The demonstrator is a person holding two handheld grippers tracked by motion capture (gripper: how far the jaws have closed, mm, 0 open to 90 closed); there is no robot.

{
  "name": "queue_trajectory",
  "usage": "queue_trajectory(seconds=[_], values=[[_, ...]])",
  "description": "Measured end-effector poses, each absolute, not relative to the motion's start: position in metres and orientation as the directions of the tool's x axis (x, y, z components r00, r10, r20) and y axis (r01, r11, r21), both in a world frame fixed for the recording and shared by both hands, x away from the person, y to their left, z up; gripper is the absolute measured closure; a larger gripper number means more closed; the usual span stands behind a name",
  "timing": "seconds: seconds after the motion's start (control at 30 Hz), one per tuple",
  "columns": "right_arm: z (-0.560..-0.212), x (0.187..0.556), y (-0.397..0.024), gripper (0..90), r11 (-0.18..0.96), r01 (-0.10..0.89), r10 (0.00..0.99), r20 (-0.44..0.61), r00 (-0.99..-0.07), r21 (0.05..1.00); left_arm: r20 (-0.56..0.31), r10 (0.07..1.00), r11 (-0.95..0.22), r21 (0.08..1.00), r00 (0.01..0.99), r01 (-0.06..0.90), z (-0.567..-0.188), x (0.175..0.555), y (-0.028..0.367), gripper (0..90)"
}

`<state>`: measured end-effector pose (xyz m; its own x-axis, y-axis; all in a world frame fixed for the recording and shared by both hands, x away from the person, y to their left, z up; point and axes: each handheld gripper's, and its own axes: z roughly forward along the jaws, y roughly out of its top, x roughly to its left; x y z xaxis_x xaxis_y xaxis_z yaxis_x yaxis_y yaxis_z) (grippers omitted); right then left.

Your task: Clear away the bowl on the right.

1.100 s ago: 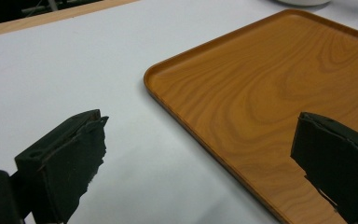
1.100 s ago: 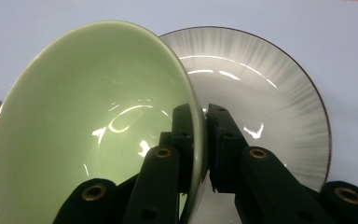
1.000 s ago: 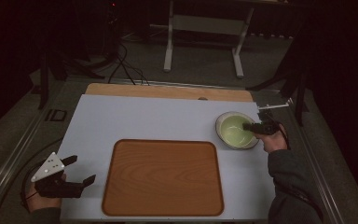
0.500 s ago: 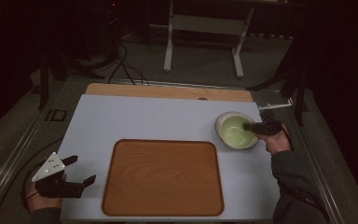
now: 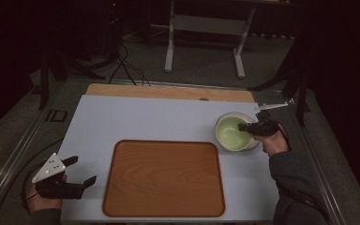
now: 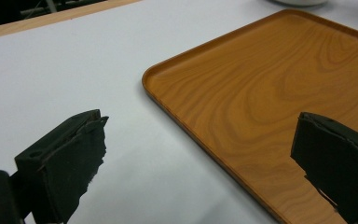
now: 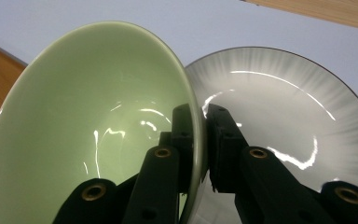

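1. So, biggest first: the white table (image 5: 136, 122) has a wooden tray (image 5: 164, 178) sitting empty in the middle of the near half.
2. At the right edge of the table, just past the tray's far right corner, a grey-white plate (image 7: 284, 98) lies flat, with the green bowl (image 5: 232, 133) on top of it. In the right gripper view the bowl looks tipped up off the plate.
3. That bowl looks like glazed ceramic, so probably stiff, fairly heavy for its size, slick and chippable. The rim is the obvious place to pinch, one jaw inside and one outside, and it'll likely want to swing or slip if only held at one spot.
4. That's exactly what the right gripper (image 7: 200, 135) does: jaws clamped tight across the bowl's rim wall.
5. The left gripper (image 5: 77, 171) hangs at the near left corner, jaws spread wide with nothing between them, pointing at the tray.
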<state>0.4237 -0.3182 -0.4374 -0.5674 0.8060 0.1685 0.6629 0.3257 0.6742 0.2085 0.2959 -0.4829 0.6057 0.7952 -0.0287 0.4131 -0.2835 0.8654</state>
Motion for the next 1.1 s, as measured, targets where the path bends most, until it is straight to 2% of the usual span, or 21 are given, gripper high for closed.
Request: queue_trajectory(seconds=[1.1], values=[[-0.438, 0.415, -0.269, 82.2, 0.408, 0.613, 0.708, 0.189, -0.680, 0.676, -0.027, 0.794, -0.283, 0.868, 0.607, 0.409, -0.482, 0.208, 0.296, 2.9]])
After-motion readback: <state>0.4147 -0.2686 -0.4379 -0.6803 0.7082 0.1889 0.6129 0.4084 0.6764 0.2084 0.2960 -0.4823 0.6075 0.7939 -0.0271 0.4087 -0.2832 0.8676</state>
